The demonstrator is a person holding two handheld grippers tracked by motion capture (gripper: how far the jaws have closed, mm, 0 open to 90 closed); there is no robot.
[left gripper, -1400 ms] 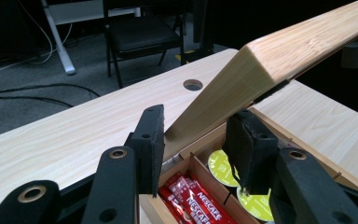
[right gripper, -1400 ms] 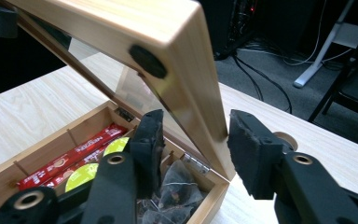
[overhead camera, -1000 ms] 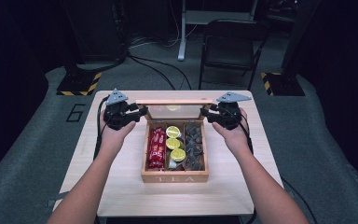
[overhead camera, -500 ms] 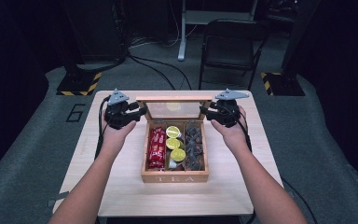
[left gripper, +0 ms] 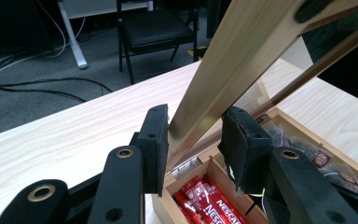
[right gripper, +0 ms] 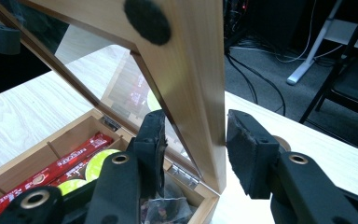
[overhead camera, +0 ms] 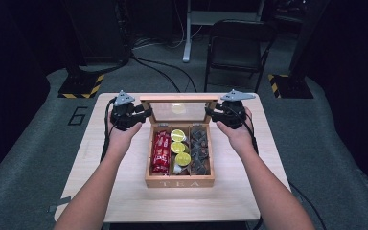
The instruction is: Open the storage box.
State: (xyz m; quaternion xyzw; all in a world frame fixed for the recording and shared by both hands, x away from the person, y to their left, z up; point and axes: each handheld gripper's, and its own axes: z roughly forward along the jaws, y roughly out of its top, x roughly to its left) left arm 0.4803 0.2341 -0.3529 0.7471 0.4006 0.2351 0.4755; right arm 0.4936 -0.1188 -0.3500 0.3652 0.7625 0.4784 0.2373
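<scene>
A wooden tea box [overhead camera: 179, 182] stands open in the middle of the table. Its glass-paned lid [overhead camera: 179, 99] stands up at the back, tilted. My left gripper [overhead camera: 146, 114] is at the lid's left side rail [left gripper: 233, 60]. Its jaws have just been closing, and the pads now press on the rail between them. My right gripper [overhead camera: 210, 114] is shut on the right side rail [right gripper: 191, 70] the same way. Inside lie red sachets [overhead camera: 161, 152], yellow-topped capsules [overhead camera: 178, 146] and dark tea bags [overhead camera: 200, 149].
The light wooden table [overhead camera: 124, 201] has bare room on both sides of the box and in front of it. Beyond its far edge stand a black chair [overhead camera: 237, 43] and stands with yellow-black striped bases [overhead camera: 81, 88]. Cables lie on the grey floor.
</scene>
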